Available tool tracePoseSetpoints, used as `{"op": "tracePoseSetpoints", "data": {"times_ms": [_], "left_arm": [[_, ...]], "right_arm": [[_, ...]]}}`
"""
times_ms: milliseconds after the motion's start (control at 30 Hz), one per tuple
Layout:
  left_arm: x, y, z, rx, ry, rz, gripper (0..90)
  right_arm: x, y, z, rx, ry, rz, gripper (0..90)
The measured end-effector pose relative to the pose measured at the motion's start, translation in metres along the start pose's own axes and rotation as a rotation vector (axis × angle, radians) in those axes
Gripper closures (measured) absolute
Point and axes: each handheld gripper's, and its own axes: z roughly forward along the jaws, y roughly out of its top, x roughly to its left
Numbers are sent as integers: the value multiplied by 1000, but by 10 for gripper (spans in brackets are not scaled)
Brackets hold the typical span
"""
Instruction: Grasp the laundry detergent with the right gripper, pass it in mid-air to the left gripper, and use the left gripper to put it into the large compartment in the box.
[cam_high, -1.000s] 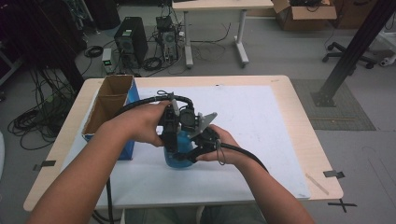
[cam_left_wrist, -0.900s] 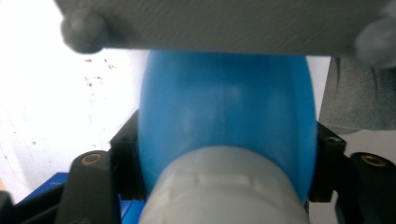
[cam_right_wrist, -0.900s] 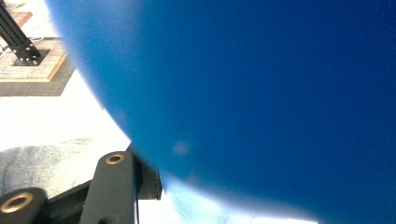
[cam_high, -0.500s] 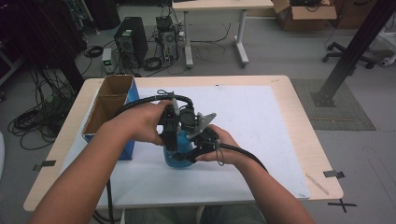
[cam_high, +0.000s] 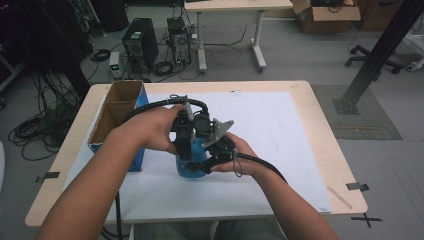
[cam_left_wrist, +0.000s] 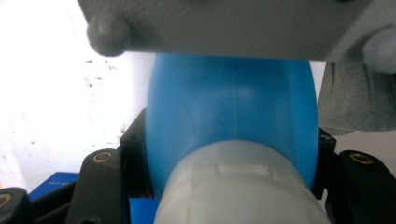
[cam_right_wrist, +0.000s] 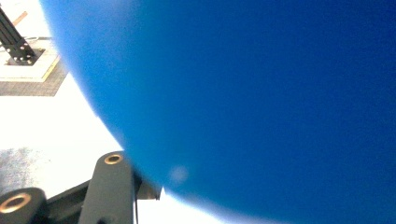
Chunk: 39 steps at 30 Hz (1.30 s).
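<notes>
A blue bottle (cam_high: 192, 169) with a pale cap (cam_left_wrist: 233, 186) stands on the white sheet near the table's front, between both hands. My left gripper (cam_high: 185, 150) comes down on it from above. Its jaws have just been closing, and both black fingers (cam_left_wrist: 135, 163) now press the bottle's blue sides (cam_left_wrist: 229, 121) just below the cap. My right gripper (cam_high: 209, 159) reaches in from the right, its grey plate (cam_high: 220, 127) on top. The blue body (cam_right_wrist: 261, 93) sits hard against its finger (cam_right_wrist: 112, 186); the other finger is hidden.
An open cardboard box (cam_high: 117, 107) with a blue side stands at the table's left, close to my left forearm. A white sheet (cam_high: 280, 125) covers most of the wooden tabletop (cam_high: 330, 150). Cables trail from both grippers toward the front edge.
</notes>
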Motion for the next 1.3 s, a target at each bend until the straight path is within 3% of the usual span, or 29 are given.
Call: {"op": "tracePoseSetpoints", "data": {"times_ms": [300, 367, 767, 933, 1300], "left_arm": [[2, 1, -6, 8, 4, 0, 390], [3, 1, -10, 8, 16, -2, 390], [5, 2, -16, 7, 23, -9, 390], [6, 1, -17, 6, 23, -16, 389], [8, -3, -18, 0, 17, -20, 389]], "right_arm": [[-1, -3, -3, -38, -10, 7, 412], [-1, -6, -4, -50, -16, 22, 342], [-2, -9, -12, -109, -37, 46, 247], [-3, -9, -13, -108, -46, 37, 225], [-4, -11, -14, -105, -53, 59, 75]]}}
